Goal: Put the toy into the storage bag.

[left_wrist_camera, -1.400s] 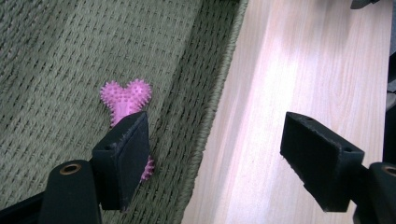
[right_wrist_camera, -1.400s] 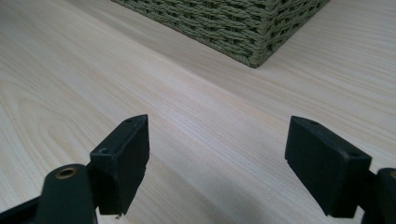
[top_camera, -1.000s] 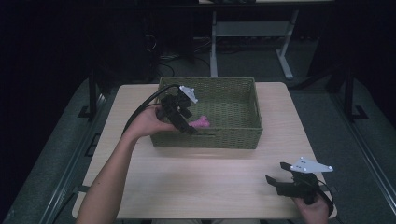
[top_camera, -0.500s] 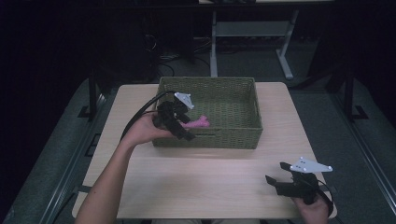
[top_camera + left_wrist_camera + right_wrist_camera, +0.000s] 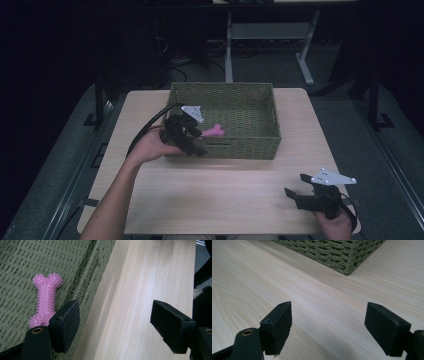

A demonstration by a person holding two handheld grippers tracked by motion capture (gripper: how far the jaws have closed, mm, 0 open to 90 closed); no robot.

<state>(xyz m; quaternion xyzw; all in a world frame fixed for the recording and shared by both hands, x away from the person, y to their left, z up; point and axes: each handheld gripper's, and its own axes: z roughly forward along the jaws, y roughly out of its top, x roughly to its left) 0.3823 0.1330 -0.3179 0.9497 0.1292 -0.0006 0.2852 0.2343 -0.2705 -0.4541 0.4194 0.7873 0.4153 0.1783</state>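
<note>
A pink spiky bone toy (image 5: 214, 132) lies flat on the floor of the green woven basket (image 5: 240, 148), near its front left corner. My left gripper (image 5: 199, 142) hovers over the basket's front left rim, open and holding nothing. In the left gripper view the toy (image 5: 45, 297) lies just beyond the left jaw, and the gripper (image 5: 115, 322) straddles the basket rim (image 5: 92, 277) and the bare table. My right gripper (image 5: 295, 185) rests low at the table's front right, open and empty. In the right gripper view the gripper (image 5: 328, 325) faces a basket corner (image 5: 332, 255).
The light wood table (image 5: 225, 200) is bare wood between the basket and its front edge. A forearm reaches in from the bottom left toward the basket. A white desk frame (image 5: 265, 35) stands on the floor behind the table.
The left gripper has drawn back a little toward the person from above the basket. The pink toy now lies apart from its jaws on the basket floor. The right gripper has not moved.
</note>
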